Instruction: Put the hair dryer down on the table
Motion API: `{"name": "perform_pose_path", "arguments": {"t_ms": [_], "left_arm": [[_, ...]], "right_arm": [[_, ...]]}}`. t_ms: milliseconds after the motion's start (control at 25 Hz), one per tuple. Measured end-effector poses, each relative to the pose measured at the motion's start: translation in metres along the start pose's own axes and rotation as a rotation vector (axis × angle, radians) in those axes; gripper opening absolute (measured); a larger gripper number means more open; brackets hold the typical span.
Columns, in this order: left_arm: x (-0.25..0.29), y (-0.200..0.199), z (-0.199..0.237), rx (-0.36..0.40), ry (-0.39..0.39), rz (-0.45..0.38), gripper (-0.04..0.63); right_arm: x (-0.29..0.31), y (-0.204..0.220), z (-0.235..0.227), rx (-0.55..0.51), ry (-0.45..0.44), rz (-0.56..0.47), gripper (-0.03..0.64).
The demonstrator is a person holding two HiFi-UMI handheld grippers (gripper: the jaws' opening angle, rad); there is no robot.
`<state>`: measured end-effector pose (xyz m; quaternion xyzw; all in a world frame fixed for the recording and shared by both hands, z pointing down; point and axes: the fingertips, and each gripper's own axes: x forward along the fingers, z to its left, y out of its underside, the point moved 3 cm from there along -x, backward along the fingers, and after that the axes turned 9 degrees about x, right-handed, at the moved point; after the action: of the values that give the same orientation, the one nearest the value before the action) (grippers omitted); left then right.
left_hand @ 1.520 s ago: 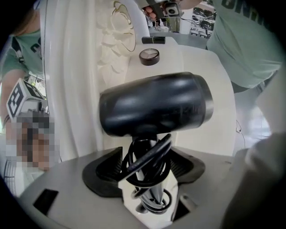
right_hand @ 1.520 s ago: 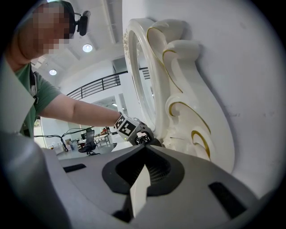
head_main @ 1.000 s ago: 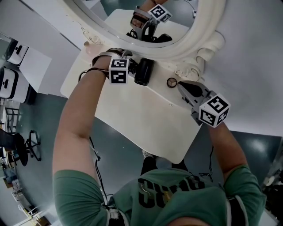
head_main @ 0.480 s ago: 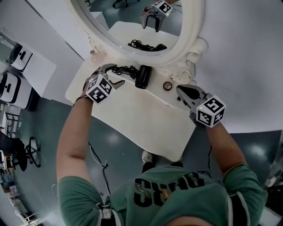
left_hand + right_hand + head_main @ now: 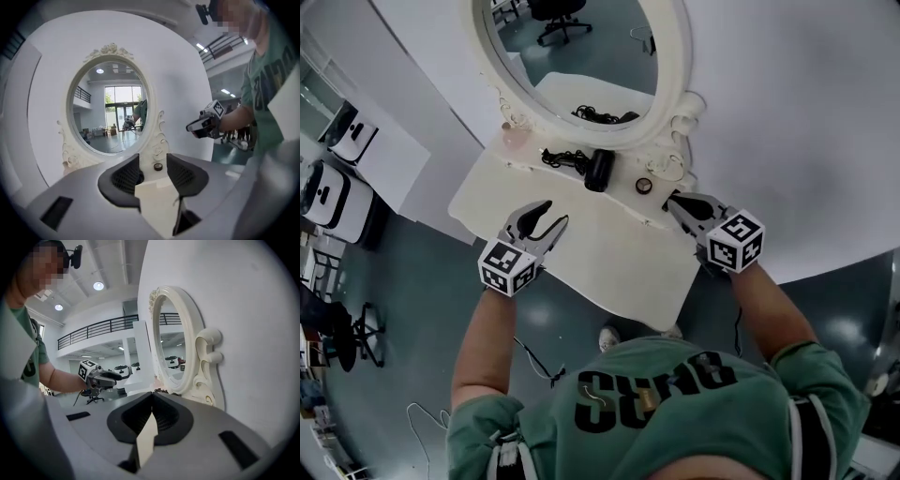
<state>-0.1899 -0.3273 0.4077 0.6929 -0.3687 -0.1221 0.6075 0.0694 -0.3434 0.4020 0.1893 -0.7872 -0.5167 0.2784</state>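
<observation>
The black hair dryer (image 5: 598, 169) lies on the white table (image 5: 609, 258) at the foot of the oval mirror (image 5: 581, 56), its cord (image 5: 561, 157) bunched to its left. My left gripper (image 5: 555, 214) hovers over the table's near left part, well apart from the dryer. Its jaws are closing, still parted, with nothing between them (image 5: 153, 161). My right gripper (image 5: 671, 200) hangs at the table's right side, shut and empty (image 5: 152, 395). Neither gripper view shows the dryer.
A small round dark object (image 5: 644, 186) sits on the table right of the dryer, also seen past the left jaws as a small ring (image 5: 158, 166). The ornate mirror frame (image 5: 199, 357) and white wall stand close behind. Grey floor lies below the table's near edge.
My left gripper has drawn back from the hair dryer toward the table's near left edge, leaving the dryer lying by the mirror. Its jaws stand narrower than before. The right gripper barely moved.
</observation>
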Motion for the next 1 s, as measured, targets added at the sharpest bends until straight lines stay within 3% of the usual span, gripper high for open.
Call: {"name": "perform_pose_path", "arguments": {"t_ms": [240,520,640,840,1000], "left_arm": [[-0.038,-0.014,-0.059,-0.199,-0.042,-0.155,0.141],[-0.059,-0.024,-0.089,-0.374,-0.129,-0.277,0.046],[-0.063,-0.026,-0.099,-0.41,-0.137,-0.295,0.012],[-0.065,-0.026,-0.113,-0.489,-0.135,-0.312,0.011],[-0.061,-0.029,-0.121,-0.478,-0.117,-0.299,0.011]], "right_arm": [[-0.032,0.0,0.027,-0.012,0.01,-0.016,-0.006],[-0.054,0.003,0.045,-0.03,0.024,-0.024,-0.006],[-0.057,0.007,0.051,-0.031,0.017,-0.021,-0.006],[-0.063,0.01,0.054,-0.028,0.014,-0.023,-0.006],[-0.066,0.011,0.052,-0.022,0.018,-0.026,-0.006]]}}
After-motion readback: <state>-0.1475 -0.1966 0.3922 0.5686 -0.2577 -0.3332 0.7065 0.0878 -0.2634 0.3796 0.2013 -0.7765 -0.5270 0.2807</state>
